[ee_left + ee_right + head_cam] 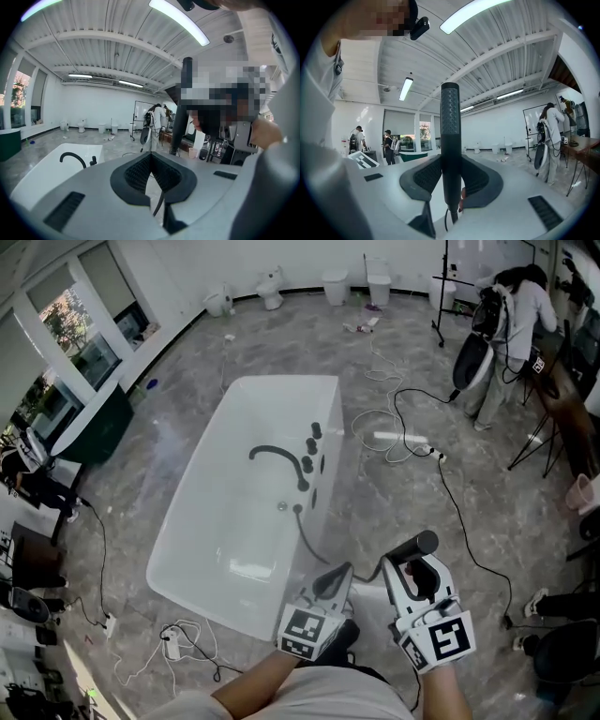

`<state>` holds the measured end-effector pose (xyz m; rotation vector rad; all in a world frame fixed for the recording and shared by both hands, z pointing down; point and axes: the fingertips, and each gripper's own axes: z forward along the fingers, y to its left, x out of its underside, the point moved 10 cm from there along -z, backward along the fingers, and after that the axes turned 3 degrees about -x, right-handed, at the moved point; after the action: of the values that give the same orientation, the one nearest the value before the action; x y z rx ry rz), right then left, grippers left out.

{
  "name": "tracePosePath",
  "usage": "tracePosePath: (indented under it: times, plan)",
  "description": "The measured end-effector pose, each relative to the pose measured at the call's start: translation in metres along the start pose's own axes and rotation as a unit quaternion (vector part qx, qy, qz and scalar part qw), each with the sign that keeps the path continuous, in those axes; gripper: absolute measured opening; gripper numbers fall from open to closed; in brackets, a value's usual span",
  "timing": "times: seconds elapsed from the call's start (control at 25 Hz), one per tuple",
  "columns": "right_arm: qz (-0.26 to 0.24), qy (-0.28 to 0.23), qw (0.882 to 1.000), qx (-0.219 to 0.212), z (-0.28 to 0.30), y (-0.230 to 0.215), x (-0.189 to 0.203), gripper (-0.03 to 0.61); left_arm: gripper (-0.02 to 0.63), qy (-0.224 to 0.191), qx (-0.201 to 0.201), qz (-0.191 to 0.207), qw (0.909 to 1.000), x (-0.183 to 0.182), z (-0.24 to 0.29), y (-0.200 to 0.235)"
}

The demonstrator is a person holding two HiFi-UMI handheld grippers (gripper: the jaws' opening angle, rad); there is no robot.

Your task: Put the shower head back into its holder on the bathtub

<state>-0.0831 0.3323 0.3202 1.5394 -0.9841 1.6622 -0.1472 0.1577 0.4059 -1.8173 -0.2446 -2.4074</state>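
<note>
In the head view the white bathtub [281, 382] lies ahead of me, with a black curved faucet [272, 454] and black fittings [307, 465] on its right rim. My right gripper [414, 565] is shut on the black stick shower head [418, 544], which stands upright between its pads [450, 131]. A thin black hose [307, 535] runs from the tub rim toward my left gripper [337, 572]. That gripper [151, 159] is shut, and the hose [159, 204] hangs from where its pads meet. Both grippers are near the tub's front right corner.
Cables [412, 418] and a power strip [172, 645] trail over the grey floor around the tub. A person [514, 320] stands by a stand and a desk at the back right. Toilets [270, 289] line the far wall. A dark green bin [98, 423] sits at the left.
</note>
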Motion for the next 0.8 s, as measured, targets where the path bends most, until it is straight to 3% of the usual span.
tracePosePath:
  times: [0.4,0.8]
  plan:
    - [-0.004,0.006,0.997,-0.073,0.128,-0.042,-0.026,0.126,0.005,0.004,-0.066,-0.025,0.9975,-0.025,0.060,0.098]
    - [-0.011,0.003,0.988,-0.155,0.204,-0.080,-0.053,0.126,0.005,0.006,-0.135,-0.037,0.9901,-0.045,0.100,0.135]
